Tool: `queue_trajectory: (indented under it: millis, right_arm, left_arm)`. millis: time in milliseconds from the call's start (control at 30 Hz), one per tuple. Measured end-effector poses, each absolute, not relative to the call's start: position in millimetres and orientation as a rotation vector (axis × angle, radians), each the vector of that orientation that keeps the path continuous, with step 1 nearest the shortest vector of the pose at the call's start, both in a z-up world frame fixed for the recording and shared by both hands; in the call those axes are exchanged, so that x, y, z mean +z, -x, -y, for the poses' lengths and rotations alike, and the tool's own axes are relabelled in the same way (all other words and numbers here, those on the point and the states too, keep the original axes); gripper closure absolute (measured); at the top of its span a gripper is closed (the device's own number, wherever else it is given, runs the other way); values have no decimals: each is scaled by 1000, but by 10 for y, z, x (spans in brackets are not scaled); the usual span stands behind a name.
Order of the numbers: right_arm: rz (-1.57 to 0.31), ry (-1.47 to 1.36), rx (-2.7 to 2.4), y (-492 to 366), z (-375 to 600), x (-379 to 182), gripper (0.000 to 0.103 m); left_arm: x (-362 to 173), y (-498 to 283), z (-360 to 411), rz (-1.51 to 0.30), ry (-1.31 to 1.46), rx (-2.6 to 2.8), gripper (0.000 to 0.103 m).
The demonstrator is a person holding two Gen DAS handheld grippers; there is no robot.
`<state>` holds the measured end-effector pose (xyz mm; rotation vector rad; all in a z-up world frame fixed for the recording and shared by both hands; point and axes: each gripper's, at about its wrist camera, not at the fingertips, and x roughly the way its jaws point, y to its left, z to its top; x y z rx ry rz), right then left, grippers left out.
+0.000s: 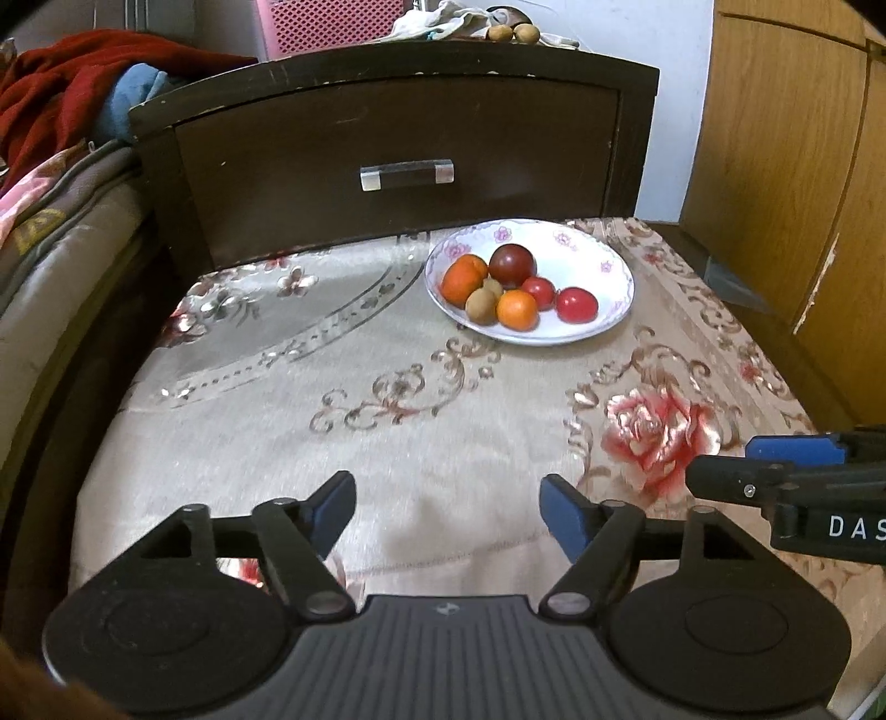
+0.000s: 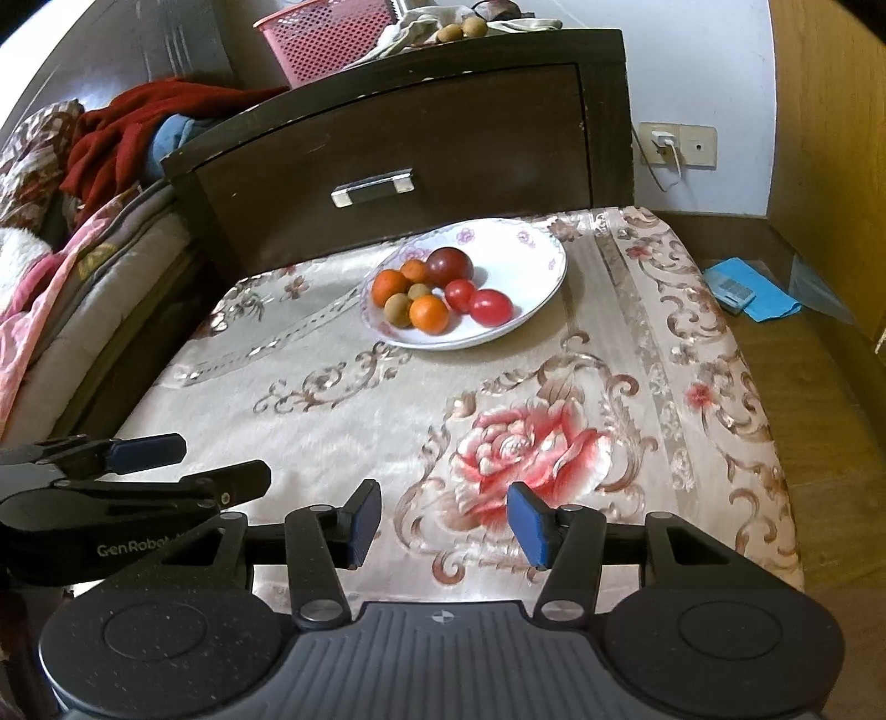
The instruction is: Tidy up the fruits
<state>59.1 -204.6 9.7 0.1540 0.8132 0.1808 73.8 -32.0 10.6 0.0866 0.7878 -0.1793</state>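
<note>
Hovering low over the near edge of a floral cloth (image 1: 387, 421), the left gripper (image 1: 447, 518), jaws spread wide, blue pads (image 1: 332, 512) facing each other across bare fabric, gripping nothing. Hanging just to its right, the right gripper (image 2: 444, 523), likewise gaping with nothing between its pads, over a big red rose pattern (image 2: 520, 448) woven into the cloth.

Showing white lettering on the grippers' black bodies: "DAS" (image 1: 855, 526), cut off by the frame edge, on the right gripper as seen from the left wrist camera; "GenRobot" (image 2: 138, 548), partly hidden behind a linkage, on the left one as seen from the right wrist camera.

Sitting well ahead of both grippers, near the far side of the cloth, a white plate (image 1: 603, 260) with pink flower prints on its rim. Lying together in it, touching or nearly so: a dark purple-red round fruit (image 1: 512, 263), orange fruits (image 1: 518, 310), small brown ones (image 1: 480, 306), and two red tomatoes (image 1: 577, 304).

Standing right behind the plate, a dark wooden drawer front (image 1: 387, 138) with a clear handle (image 1: 407, 173). Resting on top of that cabinet, a pink perforated basket (image 2: 326, 36), crumpled cloth, and two small brown fruits (image 1: 512, 33). Lying on the floor at right, a blue packet (image 2: 747, 288).
</note>
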Motion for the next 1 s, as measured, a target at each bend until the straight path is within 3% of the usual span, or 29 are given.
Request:
queue_trajectory:
  millis: [433,1000]
  right_arm:
    - [-817,-129,182,-340,1958,75,56]
    - [-820,-103,193,-150,1865,57,55]
  left_arm:
    - [136,-474,257,-762,-68,-161,0]
    - [51,-310,157,-793,-60,-100,0]
